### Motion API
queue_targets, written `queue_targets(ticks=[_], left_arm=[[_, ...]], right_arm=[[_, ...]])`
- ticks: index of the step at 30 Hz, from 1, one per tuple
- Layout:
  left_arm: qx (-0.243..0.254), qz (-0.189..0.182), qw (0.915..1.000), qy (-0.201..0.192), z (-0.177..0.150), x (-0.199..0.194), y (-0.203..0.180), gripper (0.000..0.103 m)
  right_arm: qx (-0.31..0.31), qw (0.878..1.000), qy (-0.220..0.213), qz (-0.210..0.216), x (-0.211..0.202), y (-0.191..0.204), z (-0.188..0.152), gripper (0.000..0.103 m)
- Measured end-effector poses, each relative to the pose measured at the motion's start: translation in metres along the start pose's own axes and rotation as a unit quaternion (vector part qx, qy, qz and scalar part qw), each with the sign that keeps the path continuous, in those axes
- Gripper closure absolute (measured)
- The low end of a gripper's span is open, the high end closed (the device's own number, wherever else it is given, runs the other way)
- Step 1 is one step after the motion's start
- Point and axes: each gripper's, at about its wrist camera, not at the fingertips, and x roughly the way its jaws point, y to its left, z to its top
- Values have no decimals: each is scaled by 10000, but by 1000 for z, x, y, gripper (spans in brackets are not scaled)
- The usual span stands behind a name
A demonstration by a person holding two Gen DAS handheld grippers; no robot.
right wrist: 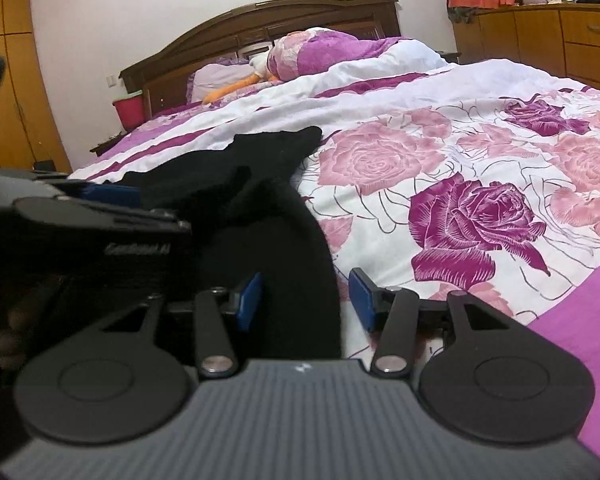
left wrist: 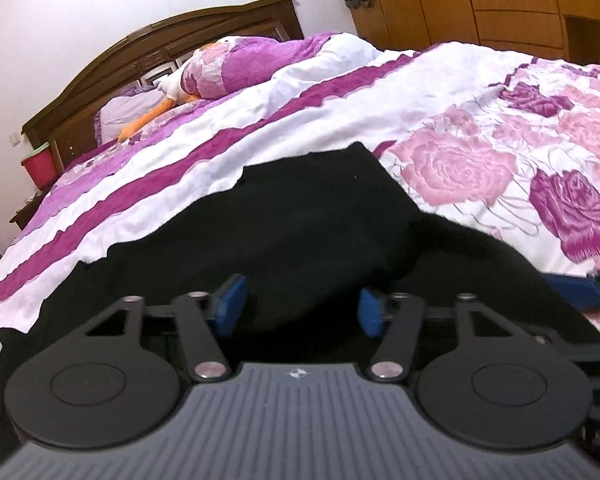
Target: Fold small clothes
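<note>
A black garment [left wrist: 300, 220] lies spread on the floral bedspread [left wrist: 480, 152]. My left gripper [left wrist: 300, 304] is open, low over the garment's near part, with blue pads on either side of the cloth. In the right wrist view the same garment [right wrist: 260, 184] runs from mid-bed towards me. My right gripper [right wrist: 306, 300] is open, with the garment's near right edge lying between its blue pads. The left gripper's body [right wrist: 100, 216] shows at the left, close beside it.
A wooden headboard [right wrist: 260, 20] and pillows [right wrist: 320, 52] are at the far end. A wooden dresser [left wrist: 500, 8] stands at the right with clothes on top. A red bin [right wrist: 128, 112] sits by the bed's left side. Open bedspread [right wrist: 460, 200] lies to the right.
</note>
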Motion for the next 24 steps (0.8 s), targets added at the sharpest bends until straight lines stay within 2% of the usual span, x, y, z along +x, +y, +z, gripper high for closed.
queue_targets(ticks=[1,3,5,12,16,20,24], left_arm=[[-55,-17,10000,-7,1,3,1,55],[-186,-55,9998,20,4,8,2,77],[-342,-82,9994,16,7,9,4,87],[-1249,-487,9908,-202,8,-4,37,88],[-1459,-805,9860,-78,8,4,42,87],[-1541,-933,9836,-115,10,12,40,86],[-1680,-1061,9800,-122,14,18,41,71]], right_arm=[[-6,10000,-11,1,0,0,-1,52],[-19,10000,-28,4,1,0,-1,52],[-16,10000,-43,9,1,0,-2,52],[-24,10000,-74,9,2,2,-4,52],[-30,9999,-100,-1,1,4,-6,51],[-8,9999,-101,11,0,3,-6,51],[-9,9999,-112,11,1,4,-7,51]])
